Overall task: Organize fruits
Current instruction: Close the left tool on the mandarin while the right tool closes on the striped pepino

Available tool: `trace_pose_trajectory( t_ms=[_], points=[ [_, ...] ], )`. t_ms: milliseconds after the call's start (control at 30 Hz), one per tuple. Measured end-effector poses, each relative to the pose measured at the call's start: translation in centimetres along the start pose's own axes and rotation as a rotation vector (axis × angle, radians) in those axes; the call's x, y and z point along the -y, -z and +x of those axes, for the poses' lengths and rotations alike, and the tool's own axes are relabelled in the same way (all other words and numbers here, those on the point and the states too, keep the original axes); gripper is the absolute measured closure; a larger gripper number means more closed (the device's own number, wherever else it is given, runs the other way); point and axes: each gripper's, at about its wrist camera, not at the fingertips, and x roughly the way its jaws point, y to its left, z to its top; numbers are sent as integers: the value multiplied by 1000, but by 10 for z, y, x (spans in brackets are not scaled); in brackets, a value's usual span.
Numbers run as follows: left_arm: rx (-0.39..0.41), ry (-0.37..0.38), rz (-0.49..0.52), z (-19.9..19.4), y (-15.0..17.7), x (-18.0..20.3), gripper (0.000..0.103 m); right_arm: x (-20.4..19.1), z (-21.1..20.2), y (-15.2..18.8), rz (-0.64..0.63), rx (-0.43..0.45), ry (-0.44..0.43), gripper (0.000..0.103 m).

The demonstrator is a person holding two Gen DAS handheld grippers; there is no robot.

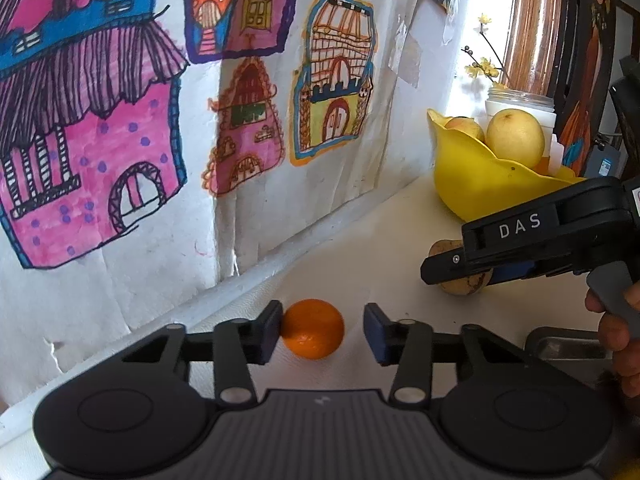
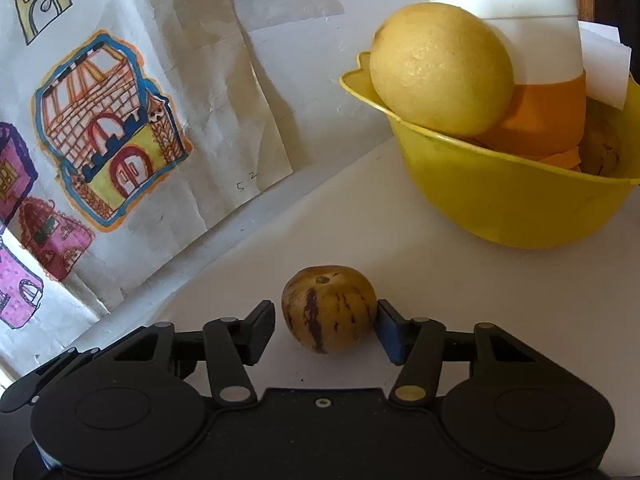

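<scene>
White desk (image 2: 500,300) pushed against a wall papered with creased white sheets (image 1: 340,184) bearing children's drawings of houses (image 1: 92,148). Bright daylight from a window (image 1: 480,40) at the far right corner, beside brown curtain (image 1: 532,24).

— What colours do the fruits show?
— The orange (image 1: 313,334) is plain bright orange; the pepino melon (image 2: 329,309) is tan with purple stripes.
— And the bowl (image 2: 508,204)?
— Yellow, holding a pale yellow fruit (image 2: 440,69), on a white worktop (image 2: 440,320).

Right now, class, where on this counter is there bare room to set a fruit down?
Bare counter lies between the striped fruit, the bowl and the drawings. It is crowded inside the bowl and around the orange, between the left gripper.
</scene>
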Motion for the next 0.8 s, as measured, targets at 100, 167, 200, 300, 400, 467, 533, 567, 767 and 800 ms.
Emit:
trace_pose_trajectory(
  t_ms=[100, 167, 200, 300, 400, 467, 533, 567, 767, 800],
  points=[
    [-1, -4, -6, 2, -1, 0, 67, 2, 1, -1, 12, 8, 2, 52],
    [-1, 8, -18, 2, -1, -1, 67, 4, 1, 0, 22, 16, 1, 52],
    [0, 13, -24, 2, -1, -2, 67, 3, 1, 0, 22, 18, 3, 52],
    [-2, 32, -33, 0, 2, -2, 68, 3, 0, 3, 28, 14, -1, 53],
    [-7, 47, -34, -4, 5, 0, 68, 4, -6, 8, 43, 3, -24, 53],
    [-15, 58, -38, -7, 7, 2, 68, 5, -10, 12, 47, -6, -36, 54],
    [-20, 65, -38, -11, 8, 4, 68, 4, -16, 16, 50, -9, -42, 54],
    [-19, 68, -34, -14, 8, 6, 68, 4, -19, 18, 49, -8, -45, 54],
    [-6, 85, -22, -33, 8, 18, 68, 1, -41, 27, 47, 15, -45, 54],
    [-4, 89, -20, -37, 8, 19, 68, 2, -45, 29, 49, 17, -44, 54]
  ],
)
